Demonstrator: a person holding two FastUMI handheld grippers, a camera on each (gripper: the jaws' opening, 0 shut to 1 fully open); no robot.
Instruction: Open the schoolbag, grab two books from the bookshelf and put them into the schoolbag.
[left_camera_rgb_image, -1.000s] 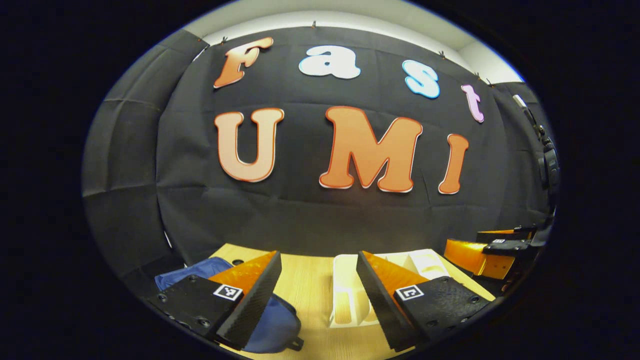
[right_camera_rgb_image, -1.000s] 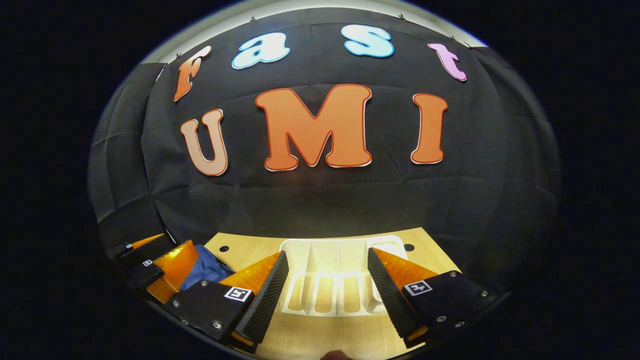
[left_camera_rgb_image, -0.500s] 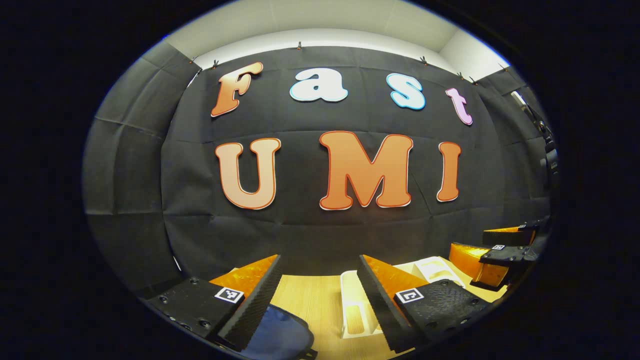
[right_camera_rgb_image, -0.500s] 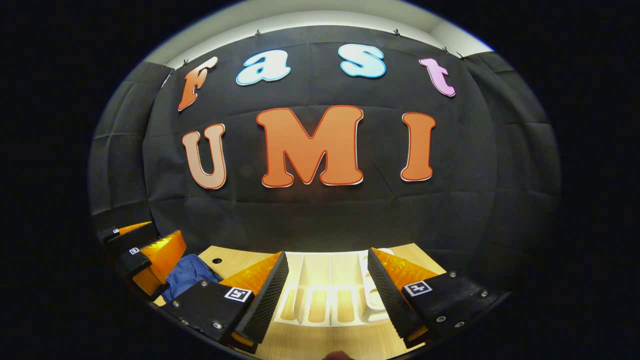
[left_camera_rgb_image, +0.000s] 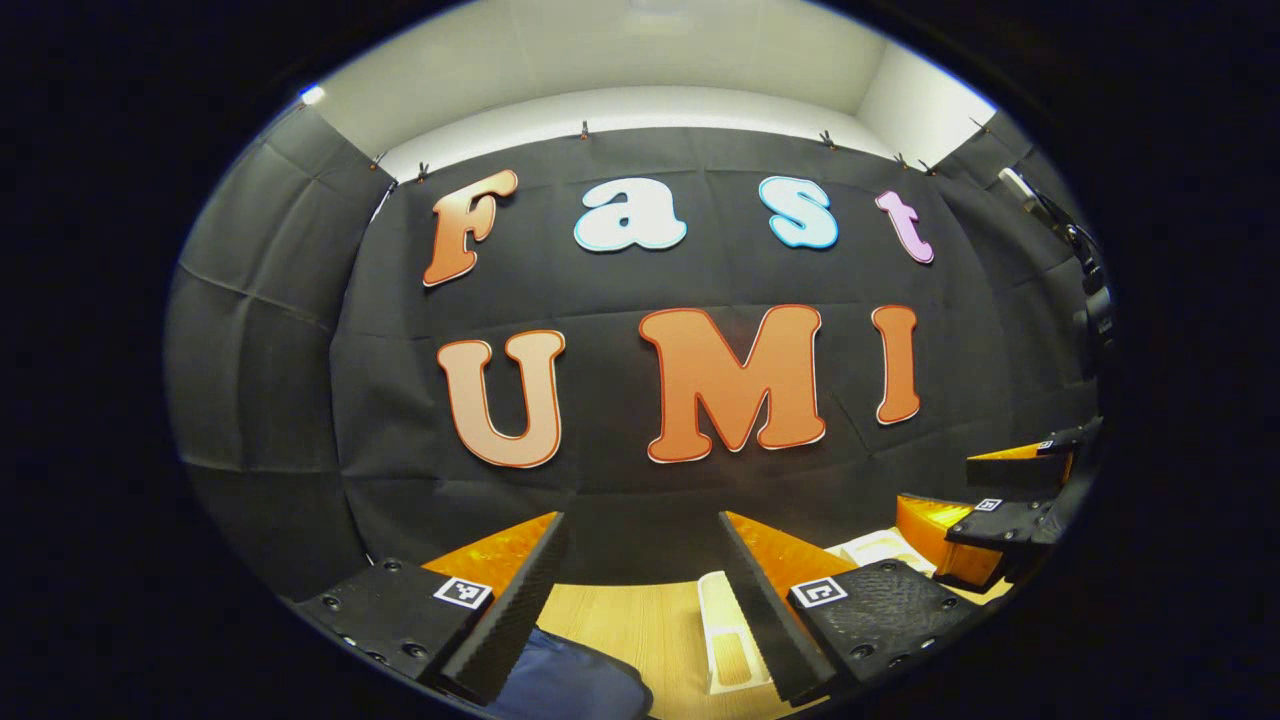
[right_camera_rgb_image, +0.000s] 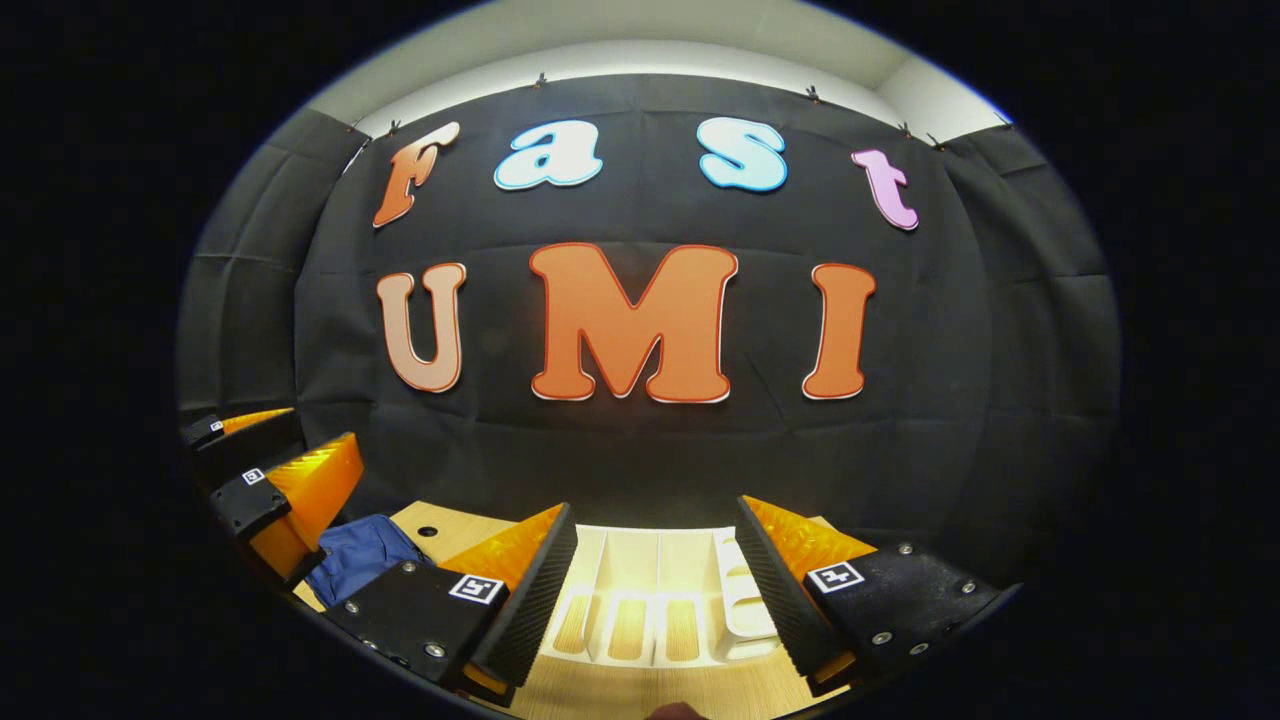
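In the left gripper view my left gripper (left_camera_rgb_image: 640, 590) is open above the wooden table, nothing between its fingers. The blue schoolbag (left_camera_rgb_image: 575, 685) lies under its left finger. The white bookshelf (left_camera_rgb_image: 730, 650) lies flat to the right with bare slots. In the right gripper view my right gripper (right_camera_rgb_image: 655, 590) is open too, held over the white bookshelf (right_camera_rgb_image: 650, 590), whose compartments hold nothing I can see. The blue schoolbag (right_camera_rgb_image: 360, 555) sits at the left, beside the left gripper (right_camera_rgb_image: 270, 480). The right gripper (left_camera_rgb_image: 1010, 500) appears at the right edge of the left gripper view.
The light wooden table (right_camera_rgb_image: 450, 520) has a round hole (right_camera_rgb_image: 429, 531) near the bag. The black cloth wall stands close behind the table's far edge.
Both views have tilted upward: the wall has slid down in frame and less of the table, bag and bookshelf shows. Both grippers stayed open.
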